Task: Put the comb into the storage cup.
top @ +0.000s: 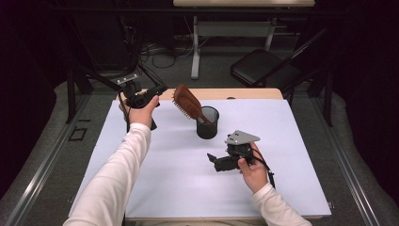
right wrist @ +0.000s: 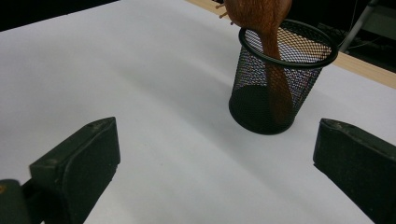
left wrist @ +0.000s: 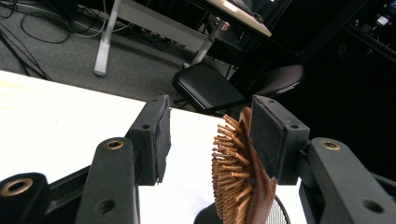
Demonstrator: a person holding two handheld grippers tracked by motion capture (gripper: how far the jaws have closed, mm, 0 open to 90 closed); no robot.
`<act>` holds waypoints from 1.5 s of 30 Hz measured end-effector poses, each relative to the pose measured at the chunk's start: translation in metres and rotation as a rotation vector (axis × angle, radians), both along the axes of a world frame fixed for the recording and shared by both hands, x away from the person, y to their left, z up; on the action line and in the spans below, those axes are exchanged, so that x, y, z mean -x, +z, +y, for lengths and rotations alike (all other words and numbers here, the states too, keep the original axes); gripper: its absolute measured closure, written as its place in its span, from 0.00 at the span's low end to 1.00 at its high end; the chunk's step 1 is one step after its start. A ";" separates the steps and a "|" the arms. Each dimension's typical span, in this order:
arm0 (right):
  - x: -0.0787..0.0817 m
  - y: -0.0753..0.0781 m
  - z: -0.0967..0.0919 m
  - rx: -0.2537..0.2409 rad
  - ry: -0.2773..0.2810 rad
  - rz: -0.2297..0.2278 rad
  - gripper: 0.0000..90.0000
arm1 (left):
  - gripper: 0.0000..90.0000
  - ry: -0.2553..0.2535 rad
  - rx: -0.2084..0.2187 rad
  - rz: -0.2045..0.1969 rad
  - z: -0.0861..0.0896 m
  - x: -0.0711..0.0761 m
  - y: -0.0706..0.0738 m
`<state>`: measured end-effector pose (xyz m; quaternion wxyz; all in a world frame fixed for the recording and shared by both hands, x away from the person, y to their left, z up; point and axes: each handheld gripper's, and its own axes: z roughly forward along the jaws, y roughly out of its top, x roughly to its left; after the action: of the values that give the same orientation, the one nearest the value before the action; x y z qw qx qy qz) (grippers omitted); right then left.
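A brown wooden hairbrush (top: 187, 104) stands handle-down in a black mesh cup (top: 207, 123) at the middle of the white table, its head leaning up and to the left. My left gripper (top: 162, 89) is raised beside that head. In the left gripper view the brush head (left wrist: 243, 186) lies between the jaws of the left gripper (left wrist: 208, 140). Its back is against the right-hand pad (left wrist: 268, 140), while a gap separates the bristles from the other pad. My right gripper (top: 211, 160) rests low in front of the cup, wide open and empty (right wrist: 217, 172), facing the cup (right wrist: 266, 102) and brush handle (right wrist: 278, 84).
The white sheet (top: 188, 188) covers most of the table, with a wooden edge (top: 244, 93) at the back. A black folding chair (top: 263, 68) and a desk's legs (top: 195, 47) stand on the floor beyond the table.
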<state>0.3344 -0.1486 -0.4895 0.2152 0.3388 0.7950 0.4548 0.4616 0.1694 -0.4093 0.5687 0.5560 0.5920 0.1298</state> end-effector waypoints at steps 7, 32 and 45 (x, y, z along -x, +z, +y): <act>0.000 0.000 0.000 0.001 0.000 -0.001 0.01 | 0.53 -0.022 -0.043 -0.011 0.000 0.004 0.001; 0.000 0.000 0.000 0.002 -0.005 -0.002 0.01 | 0.42 -0.127 -0.214 -0.126 0.001 0.016 0.005; 0.000 0.001 -0.002 0.001 -0.009 -0.009 0.01 | 0.40 -0.182 -0.325 -0.155 0.003 0.029 0.012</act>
<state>0.3346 -0.1502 -0.4888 0.2208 0.3401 0.7928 0.4550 0.4327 0.1725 -0.3974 0.5248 0.6801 0.4651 0.2139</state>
